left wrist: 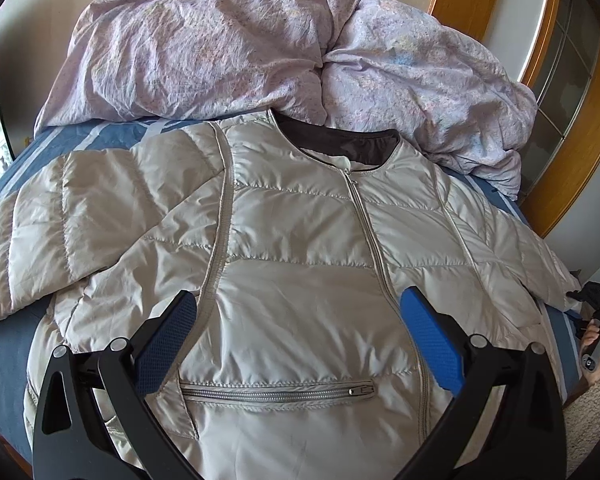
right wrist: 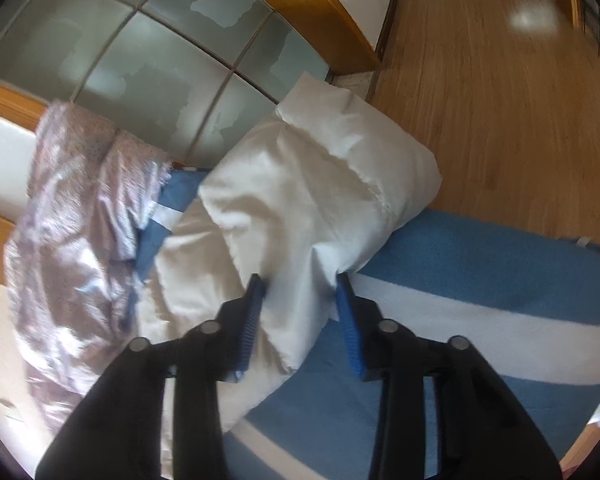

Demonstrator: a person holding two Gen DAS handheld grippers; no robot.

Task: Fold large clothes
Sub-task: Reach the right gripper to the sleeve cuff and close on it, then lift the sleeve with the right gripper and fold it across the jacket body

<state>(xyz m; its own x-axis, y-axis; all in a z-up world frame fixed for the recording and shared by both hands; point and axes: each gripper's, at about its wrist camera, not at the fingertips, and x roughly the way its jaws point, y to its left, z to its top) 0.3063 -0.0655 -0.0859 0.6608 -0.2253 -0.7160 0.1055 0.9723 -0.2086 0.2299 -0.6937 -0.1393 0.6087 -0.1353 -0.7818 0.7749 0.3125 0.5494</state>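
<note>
We see quilted jacket (left wrist: 300, 240) spread front-up on blue striped bed (left wrist: 4, 352) | left gripper (left wrist: 298, 308) jaws wide above its near chest | crumpled duvet (left wrist: 260, 48) far

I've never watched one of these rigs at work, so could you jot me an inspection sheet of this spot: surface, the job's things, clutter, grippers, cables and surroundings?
Surface: bed with a blue and white striped cover.
Job's things: pale quilted jacket lying front up, zipped, sleeves spread; one sleeve reaches the bed's edge.
Clutter: crumpled pink duvet bunched at the bed's far end.
Grippers: left gripper open, above the jacket's lower front; right gripper pinching the sleeve, pads pressing the fabric from both sides.
Cables: nothing seen.
Surroundings: wood floor, wood-framed glass panels, pale wall.
</note>
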